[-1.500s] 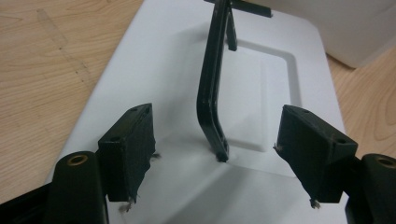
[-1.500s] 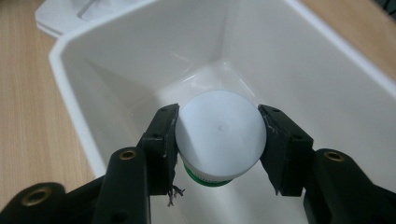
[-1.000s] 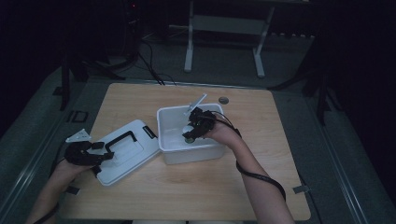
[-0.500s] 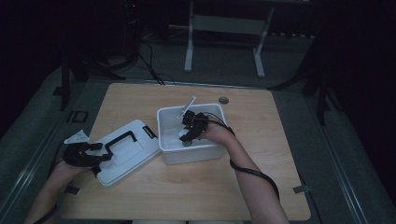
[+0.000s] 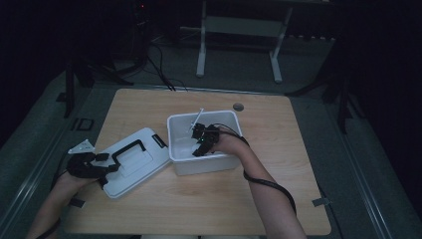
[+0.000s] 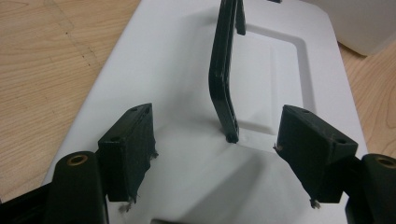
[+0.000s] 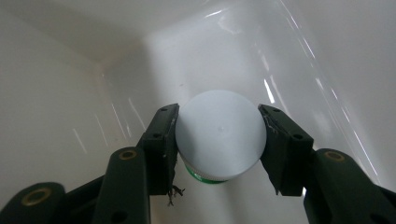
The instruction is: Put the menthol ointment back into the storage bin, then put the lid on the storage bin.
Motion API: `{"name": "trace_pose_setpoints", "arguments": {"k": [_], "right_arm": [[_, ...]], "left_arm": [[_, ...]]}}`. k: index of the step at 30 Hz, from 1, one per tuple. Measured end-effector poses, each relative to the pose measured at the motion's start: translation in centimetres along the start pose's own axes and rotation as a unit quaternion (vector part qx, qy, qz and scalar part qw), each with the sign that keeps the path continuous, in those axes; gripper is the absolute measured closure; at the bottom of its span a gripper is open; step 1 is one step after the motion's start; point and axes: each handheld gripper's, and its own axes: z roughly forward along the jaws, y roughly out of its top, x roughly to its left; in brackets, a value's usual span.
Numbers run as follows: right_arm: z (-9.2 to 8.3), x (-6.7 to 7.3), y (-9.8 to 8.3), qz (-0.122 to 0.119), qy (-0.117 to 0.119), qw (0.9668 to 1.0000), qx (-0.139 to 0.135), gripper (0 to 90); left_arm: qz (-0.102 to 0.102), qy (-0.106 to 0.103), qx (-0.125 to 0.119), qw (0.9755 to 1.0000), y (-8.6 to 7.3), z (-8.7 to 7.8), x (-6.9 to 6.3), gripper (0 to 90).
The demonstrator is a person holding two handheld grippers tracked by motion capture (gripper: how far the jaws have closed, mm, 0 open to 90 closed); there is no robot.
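Observation:
A white plastic box (image 5: 185,164) stands open in the middle of the wooden table. My right gripper (image 5: 201,144) reaches down into it. In the right gripper view my right gripper (image 7: 218,135) is shut on a small jar with a white round cap (image 7: 219,130) and a green label, held inside the white box (image 7: 70,84). The box's white lid (image 5: 139,162) with a black handle (image 5: 127,149) lies on the table to the left. My left gripper (image 5: 102,167) rests over its near corner, open. In the left gripper view my left gripper (image 6: 215,140) straddles the handle's (image 6: 223,84) near end above the lid (image 6: 173,60).
A thin white stick-like item (image 5: 196,118) leans on the box's far rim. A round grey grommet (image 5: 238,107) sits in the table behind the box. A metal stand (image 5: 239,30) and cables lie on the dark floor beyond the table.
My right gripper has shifted left and deeper into the box with the jar. My left gripper has stayed on the lid.

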Motion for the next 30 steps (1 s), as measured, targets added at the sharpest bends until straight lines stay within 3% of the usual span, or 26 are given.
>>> {"name": "trace_pose_setpoints", "arguments": {"k": [5,8,14,15,18,20,21,23,26,27,30], "right_arm": [[-0.1,0.0,0.0,-0.001,0.001,1.0,0.007,48.7],[-0.7,0.1,0.0,0.002,-0.005,1.0,-0.006,42.8],[-2.7,-0.1,-0.2,0.013,-0.022,0.9987,-0.044,36.4],[-3.7,-0.3,-0.6,0.024,-0.027,0.9972,-0.066,33.7],[-5.1,-0.6,-1.4,0.043,-0.034,0.9935,-0.1,29.2],[-5.7,-0.7,-1.7,0.05,-0.035,0.9922,-0.109,27.8],[-6.2,-0.7,-2.2,0.055,-0.04,0.9901,-0.123,25.0],[-8.4,-0.5,-4.2,0.069,-0.061,0.9818,-0.166,21.4],[-10.5,0.0,-6.1,0.086,-0.071,0.9716,-0.209,20.0],[-10.5,0.0,-6.1,0.086,-0.071,0.9716,-0.209,20.0],[-13.0,0.7,-9.4,0.1,-0.086,0.961,-0.243,15.5]], "left_arm": [[0.0,-0.001,-0.003,1.0,0.1,-0.2,0.0,27.5],[-0.002,-0.002,-0.006,1.0,0.1,-0.3,0.1,27.5],[-0.007,-0.001,-0.005,1.0,0.2,-0.4,0.2,27.5],[-0.008,0.0,-0.005,1.0,0.2,-0.4,0.2,27.5],[-0.012,-0.001,-0.006,0.9999,0.4,-0.4,0.3,27.5],[-0.01,-0.001,-0.006,0.9999,0.4,-0.5,0.3,27.5],[-0.006,0.004,-0.017,0.9998,0.6,-0.7,0.3,27.5],[-0.01,0.002,-0.028,0.9996,1.1,-0.9,0.4,27.6],[-0.011,0.002,-0.027,0.9996,1.8,-0.9,0.5,27.6],[-0.011,0.002,-0.027,0.9996,1.8,-0.9,0.5,27.6],[-0.002,0.007,-0.016,0.9998,2.7,-0.6,0.5,27.6]]}}
